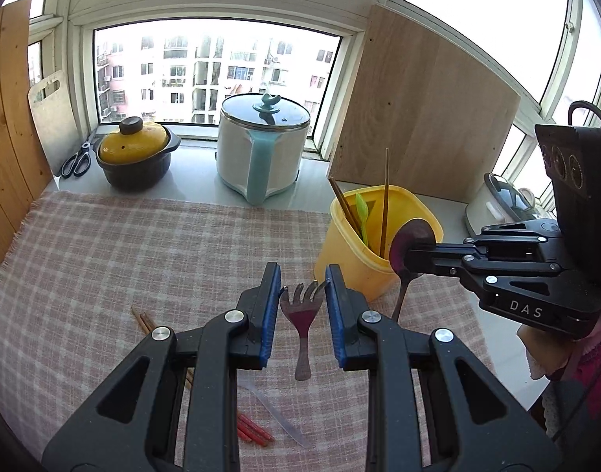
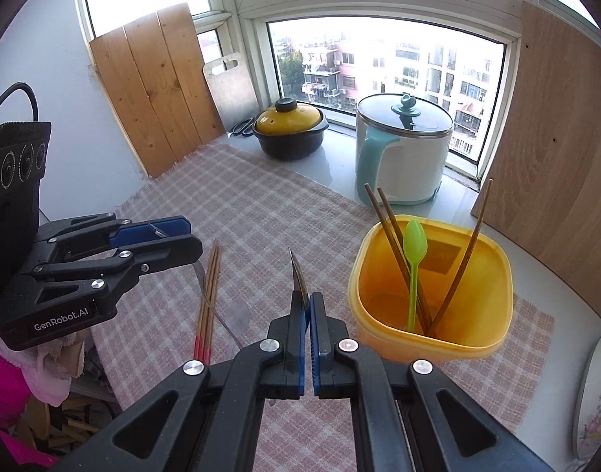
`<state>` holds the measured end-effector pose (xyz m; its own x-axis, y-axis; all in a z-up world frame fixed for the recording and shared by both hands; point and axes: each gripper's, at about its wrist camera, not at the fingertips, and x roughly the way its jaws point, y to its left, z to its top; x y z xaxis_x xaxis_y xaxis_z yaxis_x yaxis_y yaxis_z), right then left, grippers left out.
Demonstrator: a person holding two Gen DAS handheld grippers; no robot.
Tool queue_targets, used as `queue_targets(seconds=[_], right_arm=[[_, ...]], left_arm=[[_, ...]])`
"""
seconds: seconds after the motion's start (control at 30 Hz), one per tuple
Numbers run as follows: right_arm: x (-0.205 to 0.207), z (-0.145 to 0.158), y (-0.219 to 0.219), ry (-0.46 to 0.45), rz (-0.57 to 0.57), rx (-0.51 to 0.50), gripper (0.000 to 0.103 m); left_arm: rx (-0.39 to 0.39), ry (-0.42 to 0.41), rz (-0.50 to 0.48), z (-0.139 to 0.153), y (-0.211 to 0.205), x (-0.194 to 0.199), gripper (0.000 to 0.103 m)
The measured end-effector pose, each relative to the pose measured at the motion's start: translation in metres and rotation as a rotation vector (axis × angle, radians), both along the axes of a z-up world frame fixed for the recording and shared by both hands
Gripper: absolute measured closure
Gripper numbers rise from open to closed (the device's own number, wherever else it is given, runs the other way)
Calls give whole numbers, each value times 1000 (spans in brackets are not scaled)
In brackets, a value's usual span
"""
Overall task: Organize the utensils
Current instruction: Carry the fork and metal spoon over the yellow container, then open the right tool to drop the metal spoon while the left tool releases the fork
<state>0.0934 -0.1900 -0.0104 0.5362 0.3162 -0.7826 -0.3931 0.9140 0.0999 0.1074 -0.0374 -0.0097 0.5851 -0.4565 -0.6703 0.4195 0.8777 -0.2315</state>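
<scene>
Left wrist: left gripper (image 1: pixel 302 275) clamped fork (image 1: pixel 302 316) by its prongs, stiff, light, above the surface | Right wrist: right gripper (image 2: pixel 307 306) pinched spoon (image 2: pixel 298 275) edge-on, thin, slippery, beside yellow tub (image 2: pixel 430 338).

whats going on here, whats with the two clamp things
A person is sorting utensils into a yellow tub with a handheld gripper in each hand. The left gripper holds a fork by its head, handle hanging down above the checked cloth. The right gripper is shut on a spoon, beside the tub's rim. The tub already holds brown chopsticks and a green spoon. More chopsticks and a clear plastic utensil lie on the cloth.
</scene>
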Motion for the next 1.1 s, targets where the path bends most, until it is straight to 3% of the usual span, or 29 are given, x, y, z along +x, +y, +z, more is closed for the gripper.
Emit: queue_targets(seconds=[0.67,1.1], right_arm=[[31,63,-77,22,17,-18,103],[67,88,-93,24,40,-46,103]], left_arm=[[11,-55,-83,73,-77,27,81],[28,-55,-94,95,-109,62,81]])
